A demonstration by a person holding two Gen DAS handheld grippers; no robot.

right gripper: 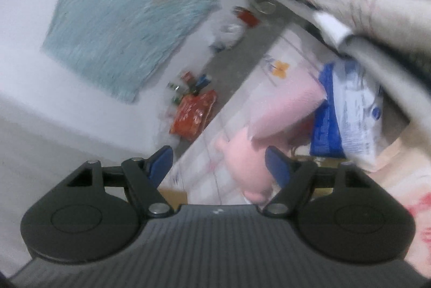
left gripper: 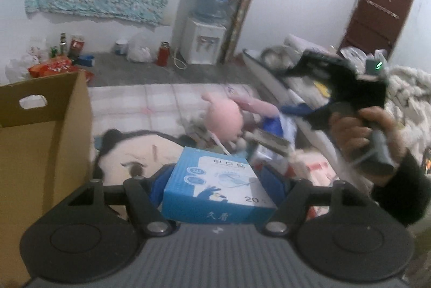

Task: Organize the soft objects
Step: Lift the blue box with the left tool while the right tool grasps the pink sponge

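My left gripper (left gripper: 216, 176) is shut on a blue and white cardboard box (left gripper: 215, 188), which hangs above a big plush pillow with a cartoon face (left gripper: 126, 156). A pink plush toy (left gripper: 225, 120) lies beyond it on the checked sheet (left gripper: 150, 99). An open brown carton (left gripper: 43, 142) stands at the left. A hand (left gripper: 355, 131) holds the right gripper up at the right, blurred. In the right wrist view my right gripper (right gripper: 218, 156) is open with nothing between its blue pads; the pink plush toy (right gripper: 250, 161) lies below and beyond the right finger.
A blue and white plastic packet (right gripper: 350, 110) lies next to the plush. Grey bedding (left gripper: 409, 91) is piled at the right. On the floor behind are a water dispenser (left gripper: 204, 42), bottles, white bags and a red packet (left gripper: 56, 68). A brown door (left gripper: 377, 10) is far right.
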